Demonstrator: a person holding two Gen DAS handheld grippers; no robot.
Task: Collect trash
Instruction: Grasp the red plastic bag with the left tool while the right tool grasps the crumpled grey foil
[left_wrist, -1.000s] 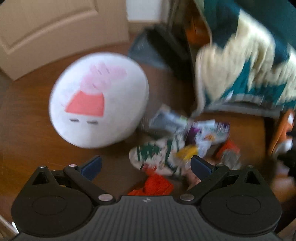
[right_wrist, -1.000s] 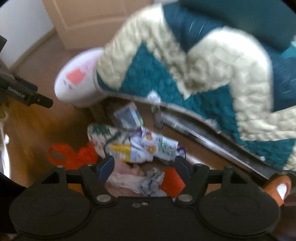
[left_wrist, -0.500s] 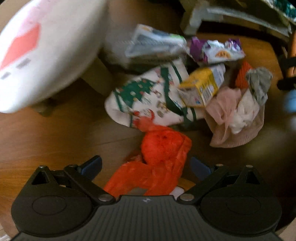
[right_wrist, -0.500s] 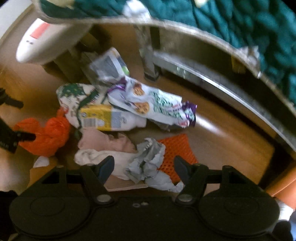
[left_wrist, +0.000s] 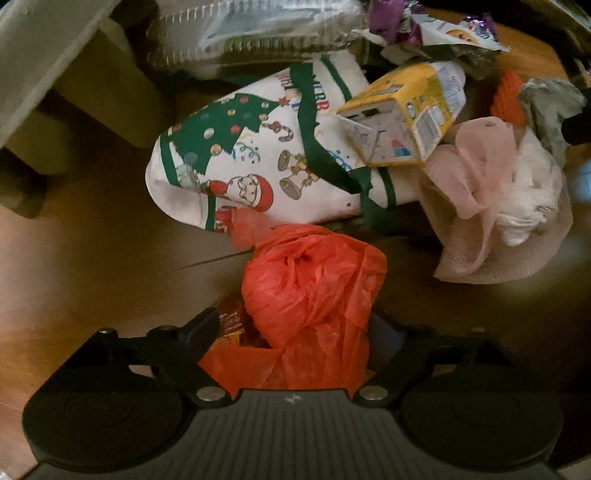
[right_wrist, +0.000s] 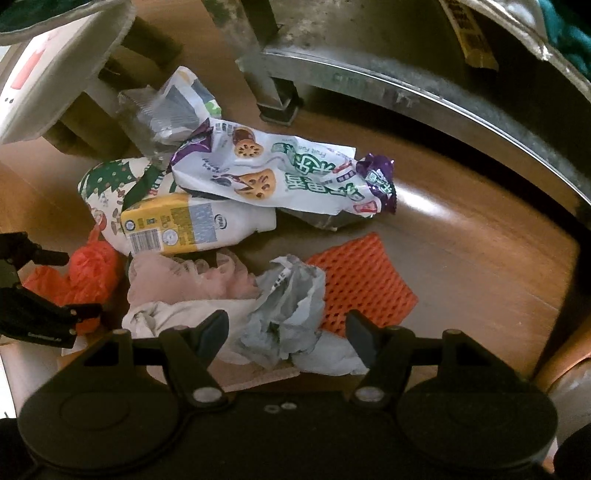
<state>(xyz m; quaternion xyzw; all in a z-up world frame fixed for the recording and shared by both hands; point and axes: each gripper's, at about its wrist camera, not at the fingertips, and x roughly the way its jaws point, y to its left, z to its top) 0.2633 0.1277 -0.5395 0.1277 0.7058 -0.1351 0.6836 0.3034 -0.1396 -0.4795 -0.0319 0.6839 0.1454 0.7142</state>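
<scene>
The crumpled orange plastic bag (left_wrist: 310, 295) lies on the brown wood floor (left_wrist: 92, 266), just in front of the white Christmas-print bag (left_wrist: 255, 155). Your left gripper (left_wrist: 295, 332) is low, wide open around it, nearer than before. Your right gripper (right_wrist: 288, 332) hangs open over crumpled grey paper (right_wrist: 284, 306).

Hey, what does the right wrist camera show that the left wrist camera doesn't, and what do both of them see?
Only the right wrist view shows the metal bed frame, its leg, and the right gripper open around crumpled grey paper. Only the left wrist view shows the Santa print on the Christmas bag and the carton's end flap. Both share the orange plastic bag, the yellow carton, the pink tissue, the orange foam net and the left gripper, open around the orange bag.
</scene>
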